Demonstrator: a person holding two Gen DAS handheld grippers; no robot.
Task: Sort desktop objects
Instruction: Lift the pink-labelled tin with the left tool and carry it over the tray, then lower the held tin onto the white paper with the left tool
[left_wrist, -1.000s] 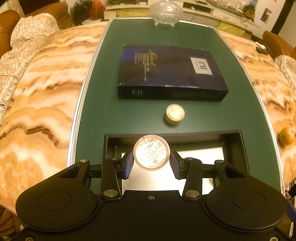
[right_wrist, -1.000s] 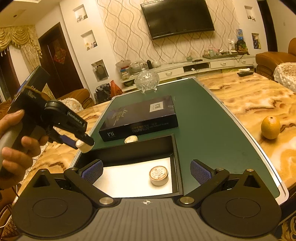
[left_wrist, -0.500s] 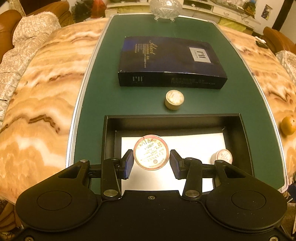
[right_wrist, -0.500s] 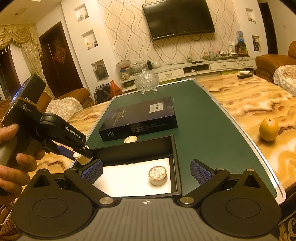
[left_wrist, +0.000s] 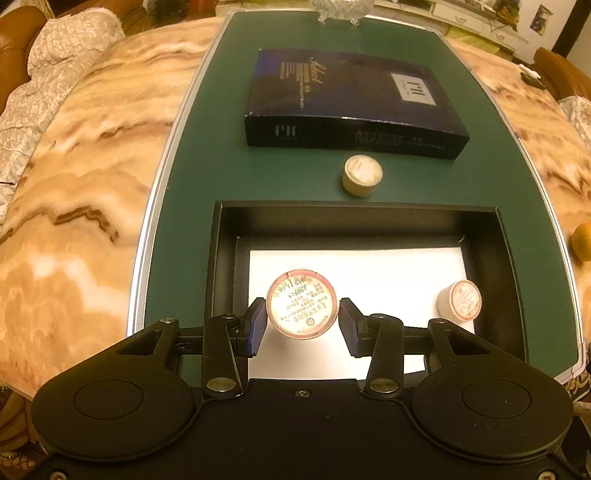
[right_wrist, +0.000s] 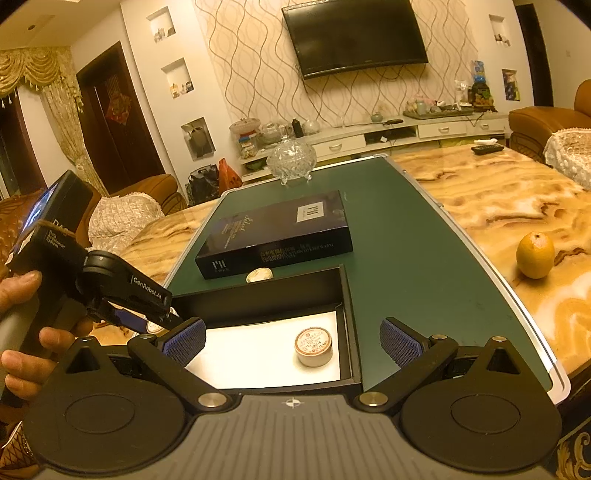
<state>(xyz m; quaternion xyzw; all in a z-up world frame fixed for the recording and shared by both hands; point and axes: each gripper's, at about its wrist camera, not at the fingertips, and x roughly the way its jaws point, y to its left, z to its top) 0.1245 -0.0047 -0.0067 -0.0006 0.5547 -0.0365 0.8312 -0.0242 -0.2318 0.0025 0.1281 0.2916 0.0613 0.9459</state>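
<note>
On a marble-patterned table (right_wrist: 491, 195) lies a dark green mat (right_wrist: 399, 236) with a silver edge. Near the mat's front edge stands an open black tray (left_wrist: 506, 280) lined with white paper. Over its left part hangs the left gripper (left_wrist: 302, 320), its blue pads clamped on a round tin (left_wrist: 301, 304) with a red-ringed printed label facing the camera. A second tin (left_wrist: 460, 300) rests on the paper at the tray's right side. A third tin (left_wrist: 362, 174) sits on the mat between the tray and a dark blue box (left_wrist: 351, 99), which lies flat further back. At the mat's far end stands a cut-glass bowl (right_wrist: 291, 158). An orange (right_wrist: 535, 254) rests on the bare marble to the right, well apart from the mat, and a remote (right_wrist: 487, 148) lies near the table's far edge. The right gripper (right_wrist: 293, 336) hovers before the tray with its fingers spread wide and nothing between them. A hand (right_wrist: 26, 325) grips the left tool's handle. Behind, a TV (right_wrist: 354, 35) hangs on a wavy-patterned wall above a low white cabinet (right_wrist: 406, 133); brown sofas (right_wrist: 546, 122) flank the room.
</note>
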